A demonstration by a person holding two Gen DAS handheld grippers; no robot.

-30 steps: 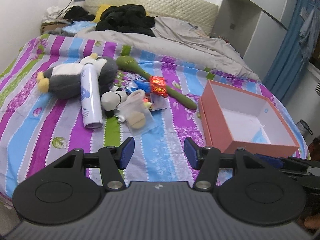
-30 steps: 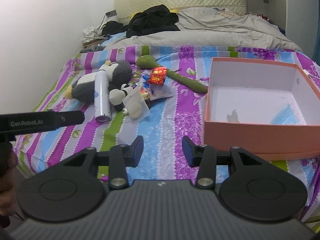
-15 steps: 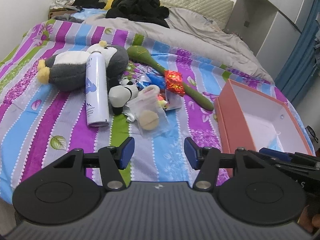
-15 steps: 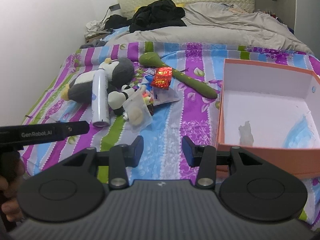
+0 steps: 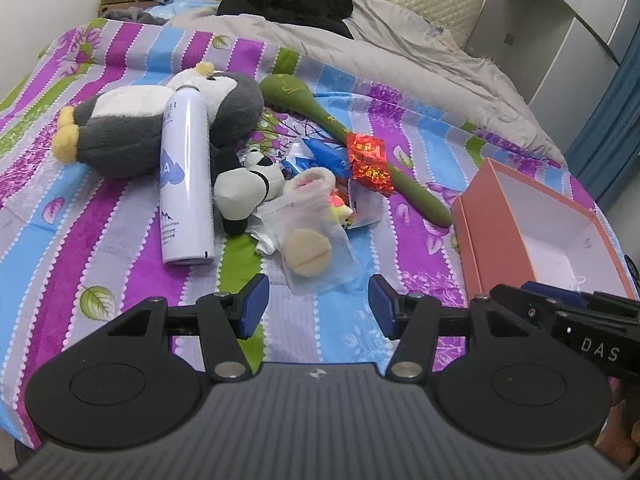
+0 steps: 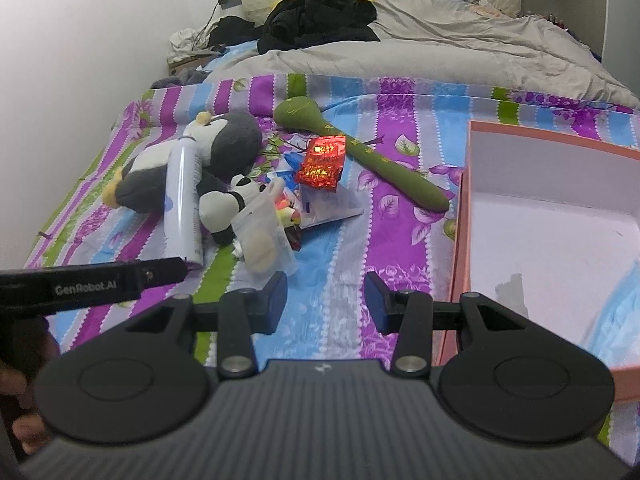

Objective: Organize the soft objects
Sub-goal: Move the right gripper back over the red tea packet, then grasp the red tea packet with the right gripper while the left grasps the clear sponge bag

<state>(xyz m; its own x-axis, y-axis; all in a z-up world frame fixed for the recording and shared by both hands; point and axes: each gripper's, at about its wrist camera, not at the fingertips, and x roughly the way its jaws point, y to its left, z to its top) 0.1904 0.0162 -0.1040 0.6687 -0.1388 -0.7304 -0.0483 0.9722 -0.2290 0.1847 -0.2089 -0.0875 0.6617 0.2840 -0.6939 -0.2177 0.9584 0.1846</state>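
Penguin (image 5: 132,132) lies ahead-left of pile, long axis crosswise; left tongs (image 5: 316,306) nearer, right tongs (image 6: 326,300) probably farther (both released, empty).

Toys (image 5: 160,128) left of box (image 5: 496,232)

Ahead of the tongs we see a woven cloth bedsheet (image 5: 132,264), matt, printed in stripes. To the left ahead lies a fleecy penguin plush (image 5: 132,128); a smooth, glossy spray can (image 5: 185,184) rests against it. Directly ahead we note a clear, crinkled plastic bag (image 5: 316,240), and beyond it a shiny red foil packet (image 5: 368,160) on a matt green felt-like mallet (image 5: 320,116). To the right stands a matt cardboard box (image 5: 492,224). The left gripper (image 5: 318,304) shows matt black plastic with metal rivets.
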